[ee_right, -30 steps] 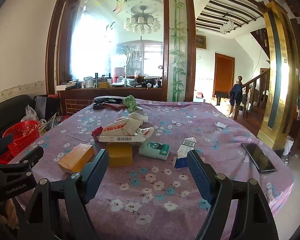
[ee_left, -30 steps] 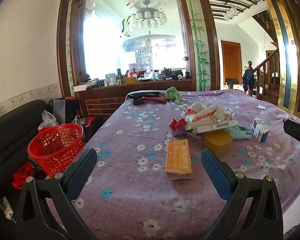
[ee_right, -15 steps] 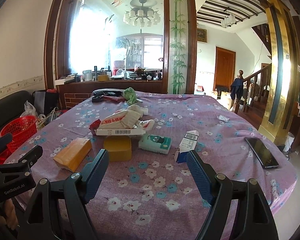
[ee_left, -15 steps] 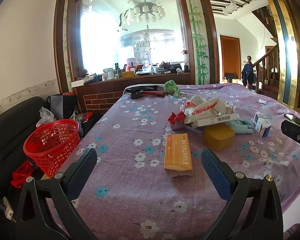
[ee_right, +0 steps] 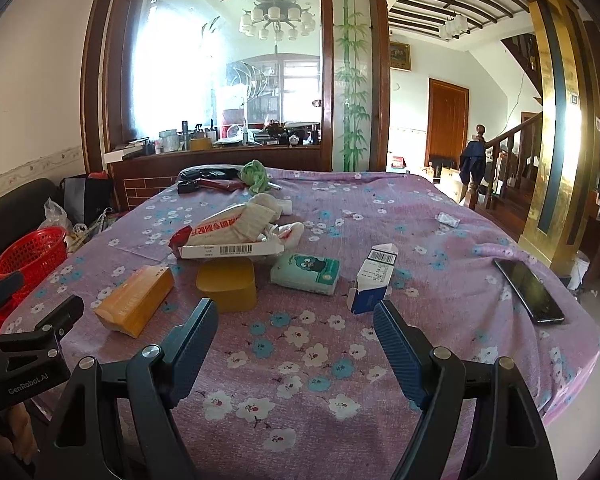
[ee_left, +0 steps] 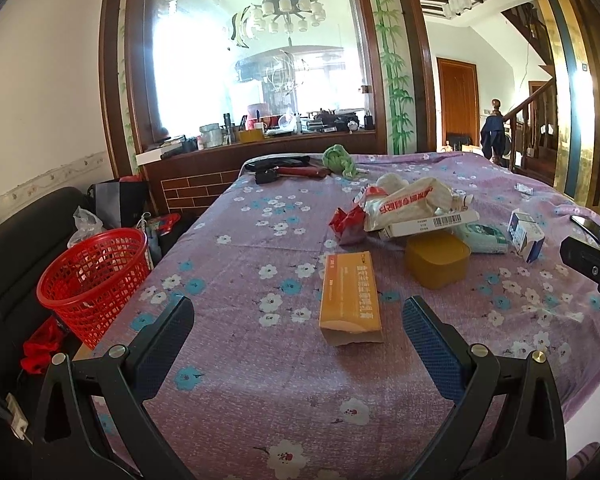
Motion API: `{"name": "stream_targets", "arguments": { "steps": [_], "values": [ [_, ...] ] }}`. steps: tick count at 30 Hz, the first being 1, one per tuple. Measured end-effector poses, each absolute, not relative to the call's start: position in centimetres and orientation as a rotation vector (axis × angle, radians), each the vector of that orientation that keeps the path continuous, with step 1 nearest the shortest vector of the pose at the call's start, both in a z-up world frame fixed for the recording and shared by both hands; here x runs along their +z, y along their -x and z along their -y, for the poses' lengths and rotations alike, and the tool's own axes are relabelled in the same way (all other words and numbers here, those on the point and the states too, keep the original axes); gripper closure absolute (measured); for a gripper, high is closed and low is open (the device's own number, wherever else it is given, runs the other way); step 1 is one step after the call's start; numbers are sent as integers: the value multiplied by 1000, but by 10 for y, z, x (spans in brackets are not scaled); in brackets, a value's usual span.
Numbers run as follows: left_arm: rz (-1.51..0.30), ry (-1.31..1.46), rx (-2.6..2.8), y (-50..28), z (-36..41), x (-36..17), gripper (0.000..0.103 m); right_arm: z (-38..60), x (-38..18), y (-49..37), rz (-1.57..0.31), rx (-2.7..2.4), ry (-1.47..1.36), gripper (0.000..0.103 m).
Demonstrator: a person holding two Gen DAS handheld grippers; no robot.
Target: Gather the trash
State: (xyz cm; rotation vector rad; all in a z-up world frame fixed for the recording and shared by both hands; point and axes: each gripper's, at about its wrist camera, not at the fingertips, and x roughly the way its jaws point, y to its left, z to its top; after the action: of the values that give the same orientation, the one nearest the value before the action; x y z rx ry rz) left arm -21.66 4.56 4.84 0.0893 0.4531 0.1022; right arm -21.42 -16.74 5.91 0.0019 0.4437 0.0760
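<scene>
Trash lies on a purple flowered tablecloth: an orange carton, a yellow tub, a white crumpled bag on a flat barcode box, a green tissue pack and a small blue-white carton. A red mesh basket stands left of the table. My left gripper is open, just short of the orange carton. My right gripper is open, nothing between its fingers, the small carton near its right finger.
A black phone lies near the table's right edge. A green cloth and dark tools sit at the far end. A black sofa and bags flank the basket. A wooden glass partition stands behind.
Both views have crept slightly closer to the table and the trash looms a bit larger. Both grippers have stayed open and nothing on the table has moved.
</scene>
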Motion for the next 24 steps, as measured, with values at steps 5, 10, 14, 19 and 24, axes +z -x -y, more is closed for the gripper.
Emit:
{"name": "stream_targets", "arguments": {
  "steps": [5,10,14,19,24],
  "values": [
    [-485,-107,70,206,-44,50,0,176,59,207,-460,77,-4,19],
    [-656,-61,-13,163,-57,55,0,208,63,171,-585,86,-95,18],
    [-806,0,-96,126,-62,48,0,235,58,148,-659,98,-198,18],
    [-930,-38,-122,96,-47,27,22,265,46,118,-740,123,-347,25],
    [-1003,-70,-92,84,-43,9,36,274,42,92,-792,124,-395,29]
  ]
}}
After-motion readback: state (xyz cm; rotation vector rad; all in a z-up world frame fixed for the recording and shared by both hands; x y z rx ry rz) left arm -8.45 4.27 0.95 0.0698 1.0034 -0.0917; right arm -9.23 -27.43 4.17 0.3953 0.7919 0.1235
